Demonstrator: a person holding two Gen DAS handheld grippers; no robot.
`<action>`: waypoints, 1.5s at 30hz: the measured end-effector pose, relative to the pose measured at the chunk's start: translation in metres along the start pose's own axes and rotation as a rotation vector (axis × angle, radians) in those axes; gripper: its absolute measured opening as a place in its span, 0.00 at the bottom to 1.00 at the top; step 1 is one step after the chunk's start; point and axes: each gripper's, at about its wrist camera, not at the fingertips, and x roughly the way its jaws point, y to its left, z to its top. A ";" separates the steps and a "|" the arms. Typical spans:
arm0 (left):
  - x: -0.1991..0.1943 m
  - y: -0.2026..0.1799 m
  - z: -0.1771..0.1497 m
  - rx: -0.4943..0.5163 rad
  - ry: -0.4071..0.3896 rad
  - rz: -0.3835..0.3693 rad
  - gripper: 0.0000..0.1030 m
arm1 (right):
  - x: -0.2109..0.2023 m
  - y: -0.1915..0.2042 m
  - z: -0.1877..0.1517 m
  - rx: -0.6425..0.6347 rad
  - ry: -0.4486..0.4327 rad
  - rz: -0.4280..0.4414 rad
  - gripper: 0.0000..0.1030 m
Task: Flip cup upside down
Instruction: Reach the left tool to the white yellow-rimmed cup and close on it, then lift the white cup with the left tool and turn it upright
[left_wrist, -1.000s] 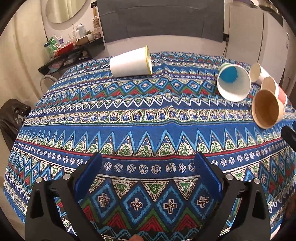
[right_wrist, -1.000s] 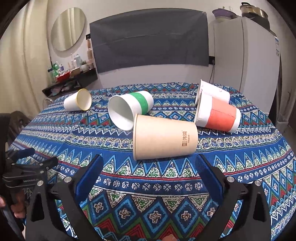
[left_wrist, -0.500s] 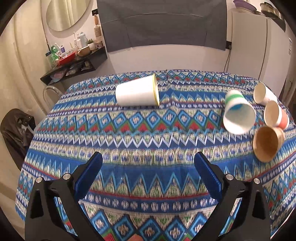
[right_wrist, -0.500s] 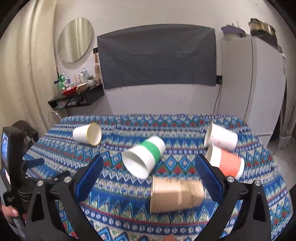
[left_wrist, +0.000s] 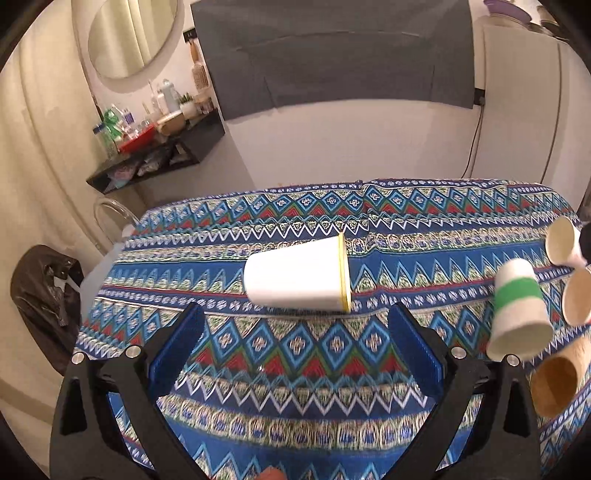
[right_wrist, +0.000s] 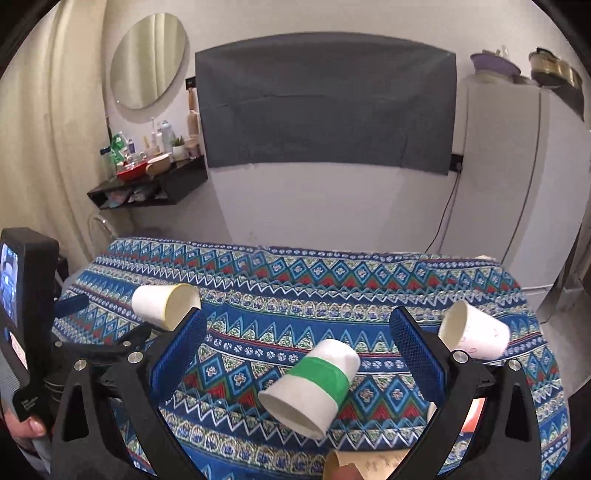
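Note:
Several paper cups lie on their sides on the patterned blue tablecloth. A white cup with a yellow rim lies just ahead of my left gripper, which is open and empty. It also shows in the right wrist view. A green-banded white cup lies between the fingers of my right gripper, which is open and empty and held above it. A white cup with a pink print, a brown cup and an orange cup lie at the right.
The left hand-held gripper body shows at the left of the right wrist view. A black wall shelf with bottles, a dark bag on a chair and a white fridge surround the table.
Both grippers rose and pulled back, so the views tilted up and the cups sit lower and farther. The left gripper now lines up with the yellow-rimmed cup. No cup has moved.

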 end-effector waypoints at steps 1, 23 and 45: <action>0.005 0.000 0.002 -0.006 0.010 0.002 0.94 | 0.008 0.000 0.001 0.005 0.017 0.003 0.92; 0.079 0.006 0.009 -0.089 0.130 -0.005 0.05 | 0.072 0.004 -0.011 -0.025 0.156 0.040 0.92; -0.026 -0.015 -0.047 -0.004 0.100 -0.041 0.05 | -0.003 0.008 -0.040 -0.078 0.127 -0.063 0.92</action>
